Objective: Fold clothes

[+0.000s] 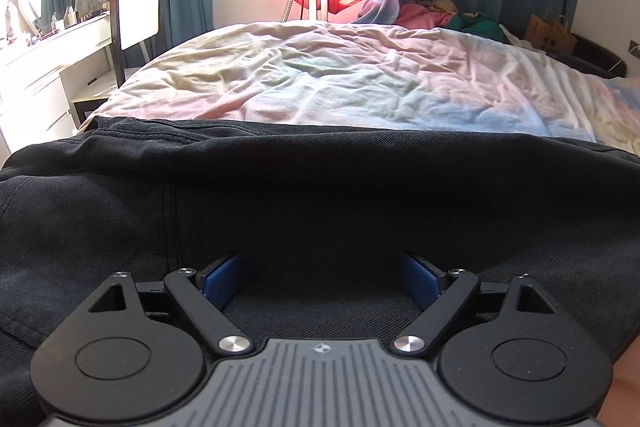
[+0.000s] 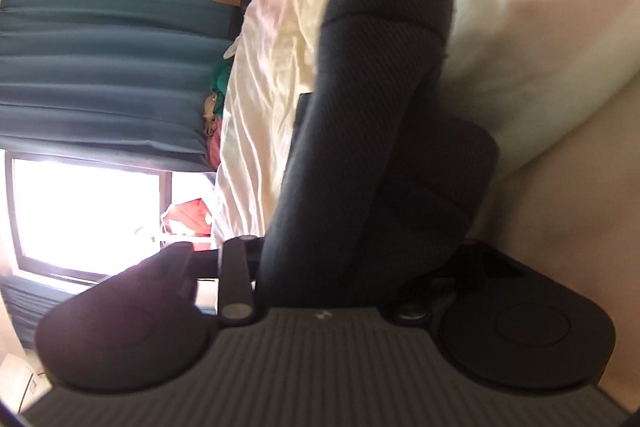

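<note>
A black denim garment [image 1: 304, 203] lies across the near edge of the bed. My left gripper [image 1: 320, 279] is open, its blue pads [image 1: 222, 279] spread wide just above the cloth, holding nothing. In the right wrist view, which is rolled sideways and blurred, my right gripper [image 2: 344, 247] is shut on a thick bunch of the same black garment [image 2: 360, 107], which stretches away from the jaws over the bed. The right fingertips are hidden by the cloth.
The bed [image 1: 340, 75] has a rumpled pastel sheet. A pile of coloured clothes [image 1: 440, 13] lies at its far side. A white chair [image 1: 138, 7] and a dresser [image 1: 48, 67] stand left. A paper bag [image 1: 552, 31] sits at the far right.
</note>
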Available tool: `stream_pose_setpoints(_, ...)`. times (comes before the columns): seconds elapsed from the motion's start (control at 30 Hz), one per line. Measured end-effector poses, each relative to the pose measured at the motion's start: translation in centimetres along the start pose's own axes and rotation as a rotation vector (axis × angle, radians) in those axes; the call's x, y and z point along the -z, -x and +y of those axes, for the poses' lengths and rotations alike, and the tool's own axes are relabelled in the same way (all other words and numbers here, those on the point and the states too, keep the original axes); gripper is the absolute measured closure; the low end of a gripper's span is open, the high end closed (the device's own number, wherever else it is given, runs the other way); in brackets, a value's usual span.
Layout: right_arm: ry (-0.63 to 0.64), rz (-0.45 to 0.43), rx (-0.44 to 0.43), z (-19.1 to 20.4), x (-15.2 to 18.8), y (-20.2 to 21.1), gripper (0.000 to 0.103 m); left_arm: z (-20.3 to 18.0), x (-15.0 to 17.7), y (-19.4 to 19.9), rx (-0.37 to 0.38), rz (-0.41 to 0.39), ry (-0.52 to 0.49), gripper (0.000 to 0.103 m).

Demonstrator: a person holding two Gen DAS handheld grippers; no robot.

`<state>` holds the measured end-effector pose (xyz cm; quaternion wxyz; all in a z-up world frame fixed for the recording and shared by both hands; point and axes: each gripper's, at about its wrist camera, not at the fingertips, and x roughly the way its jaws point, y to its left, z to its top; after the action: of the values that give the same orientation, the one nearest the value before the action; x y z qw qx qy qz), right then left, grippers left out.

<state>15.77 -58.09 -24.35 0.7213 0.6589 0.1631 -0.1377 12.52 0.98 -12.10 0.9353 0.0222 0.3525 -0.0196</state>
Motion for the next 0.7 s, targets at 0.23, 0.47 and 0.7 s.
stream_pose_setpoints(0.23,0.103,-0.046,0.091,1.2,0.6,0.4,0.086,-0.1,-0.1,0.0,-0.001,0.005,-0.008,0.015)
stream_pose_setpoints(0.47,0.367,-0.139,0.145,5.5,2.3,1.4,0.089,-0.5,0.0,-0.2,-0.022,0.013,-0.048,0.014)
stream_pose_setpoints(0.7,0.797,-0.275,0.136,12.0,6.1,3.5,0.089,0.1,-0.8,0.2,-0.003,0.028,-0.022,0.014)
